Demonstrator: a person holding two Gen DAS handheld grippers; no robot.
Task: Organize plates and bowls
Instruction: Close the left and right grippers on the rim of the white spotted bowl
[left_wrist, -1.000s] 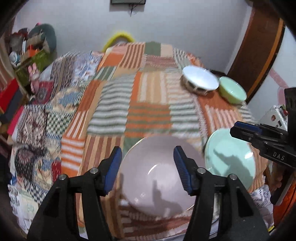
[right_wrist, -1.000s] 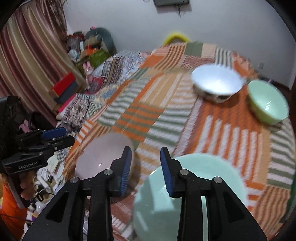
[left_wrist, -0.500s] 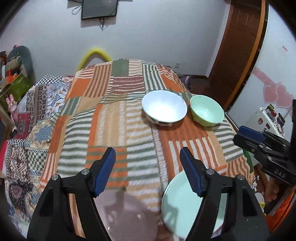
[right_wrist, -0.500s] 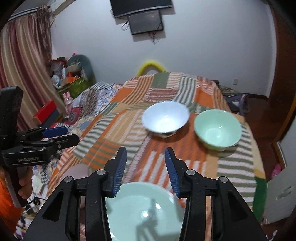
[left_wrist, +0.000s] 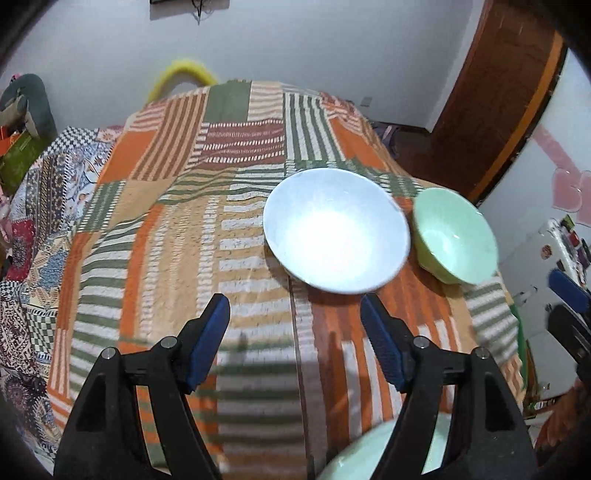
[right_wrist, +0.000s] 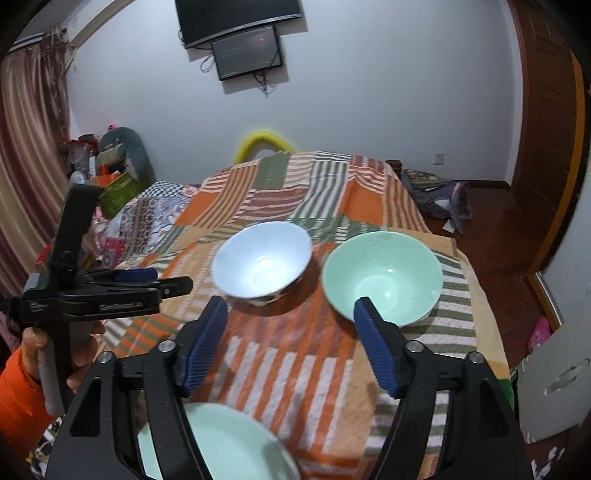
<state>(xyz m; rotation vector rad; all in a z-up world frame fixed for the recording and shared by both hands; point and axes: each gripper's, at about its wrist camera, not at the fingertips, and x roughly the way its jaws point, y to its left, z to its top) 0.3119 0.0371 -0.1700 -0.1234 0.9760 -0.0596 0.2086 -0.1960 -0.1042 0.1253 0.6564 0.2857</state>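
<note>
- Your left tongs (left_wrist: 293, 325) and your right tongs (right_wrist: 290, 326) have both just been opening; both now stand wide with nothing between the pads.
- A second ago your left tongs hung over a pinkish plate; that plate is now out of the left wrist view, and the white bowl (left_wrist: 336, 229) and green bowl (left_wrist: 456, 236) fill the frame ahead.
- A second ago your right tongs straddled the rim of the green plate (right_wrist: 214, 443); now that plate lies below and behind the pads, at the bottom edge of the right wrist view.
- The white bowl lies just past your left tongs' tips, upright on the striped patchwork blanket (left_wrist: 177, 221).
- The green bowl sits just beside the white bowl, to its right; whether they touch you cannot tell. In the right wrist view it lies just beyond the right pad.
- Both bowls are empty and glossy; the white one shows a patterned outside in the right wrist view.
- Your left hand (right_wrist: 79, 354), in an orange sleeve, grips its handle.
</note>
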